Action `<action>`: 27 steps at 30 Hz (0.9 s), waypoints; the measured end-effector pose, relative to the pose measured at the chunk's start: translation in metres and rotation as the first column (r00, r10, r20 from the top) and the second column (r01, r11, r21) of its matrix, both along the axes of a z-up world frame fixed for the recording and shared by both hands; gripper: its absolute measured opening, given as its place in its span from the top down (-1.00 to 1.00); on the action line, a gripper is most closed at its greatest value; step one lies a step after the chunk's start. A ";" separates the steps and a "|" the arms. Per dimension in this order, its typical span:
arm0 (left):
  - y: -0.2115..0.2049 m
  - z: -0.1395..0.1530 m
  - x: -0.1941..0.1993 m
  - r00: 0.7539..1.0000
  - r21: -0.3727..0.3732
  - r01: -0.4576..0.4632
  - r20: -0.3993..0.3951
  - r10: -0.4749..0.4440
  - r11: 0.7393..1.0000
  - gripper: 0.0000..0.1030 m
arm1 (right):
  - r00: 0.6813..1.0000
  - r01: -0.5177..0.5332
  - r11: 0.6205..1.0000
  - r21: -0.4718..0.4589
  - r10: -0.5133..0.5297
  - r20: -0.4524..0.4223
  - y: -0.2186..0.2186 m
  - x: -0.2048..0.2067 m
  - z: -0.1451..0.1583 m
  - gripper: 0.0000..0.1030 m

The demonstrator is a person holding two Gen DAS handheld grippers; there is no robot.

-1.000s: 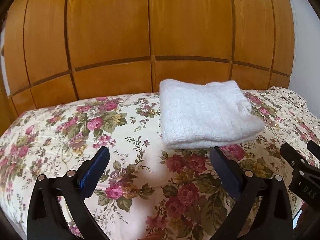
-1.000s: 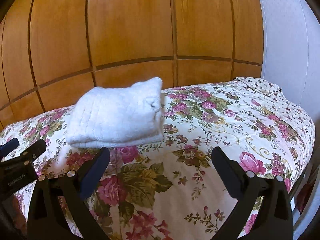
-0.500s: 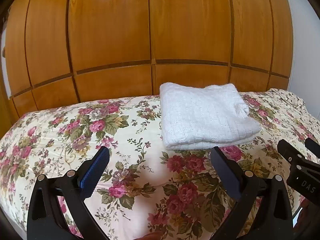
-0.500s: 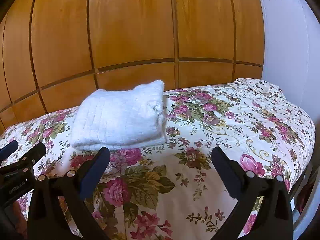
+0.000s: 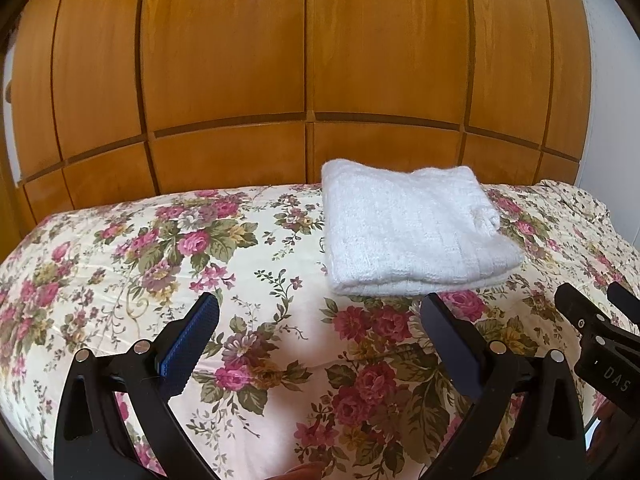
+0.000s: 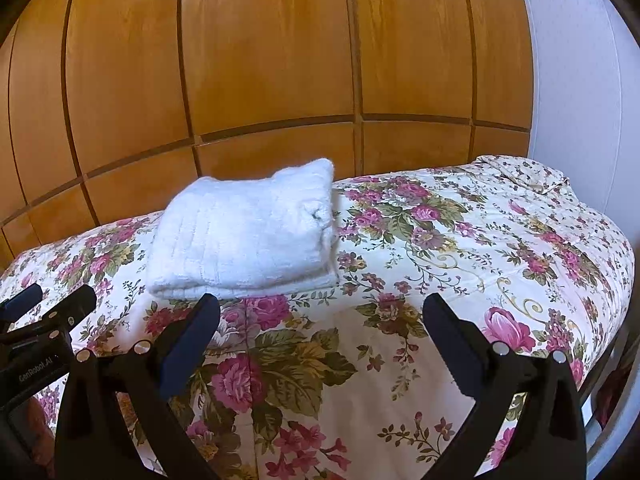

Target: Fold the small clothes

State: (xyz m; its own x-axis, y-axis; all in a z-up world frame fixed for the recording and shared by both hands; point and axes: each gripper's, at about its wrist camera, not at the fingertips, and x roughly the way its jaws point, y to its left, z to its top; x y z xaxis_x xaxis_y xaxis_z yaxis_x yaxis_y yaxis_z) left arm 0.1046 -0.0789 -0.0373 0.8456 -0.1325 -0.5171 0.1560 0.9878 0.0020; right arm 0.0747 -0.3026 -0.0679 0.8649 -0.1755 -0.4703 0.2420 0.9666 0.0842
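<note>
The white knitted garment point(image 5: 416, 236) lies folded into a neat, thick rectangle on the flowered bedspread point(image 5: 168, 264), near the wooden wardrobe doors point(image 5: 308, 60), so I judge the folding of this piece done, and I see no other clothes waiting in either view. My left gripper point(image 5: 318, 336) and right gripper point(image 6: 320, 334) hover just short of the bundle's near edge, both spread wide and holding nothing. Compared with a second ago the garment is unchanged in shape and place, while I have drawn both grippers slightly back and tipped them up.
</note>
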 end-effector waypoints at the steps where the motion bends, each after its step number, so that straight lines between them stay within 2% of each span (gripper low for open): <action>1: 0.000 -0.001 0.000 1.000 0.000 0.000 -0.001 0.000 1.000 -0.94 | 1.000 0.000 1.000 -0.001 0.000 -0.001 0.000 0.000 0.000 -0.96; 16: -0.001 -0.004 0.002 1.000 -0.003 0.002 -0.022 -0.002 1.000 -0.94 | 1.000 -0.005 1.000 0.002 0.005 -0.008 0.000 0.001 -0.002 -0.96; 27: -0.004 -0.005 0.000 0.999 -0.014 0.035 -0.029 -0.036 0.999 -0.94 | 1.000 -0.006 1.000 0.008 0.006 -0.011 -0.001 0.001 -0.003 -0.96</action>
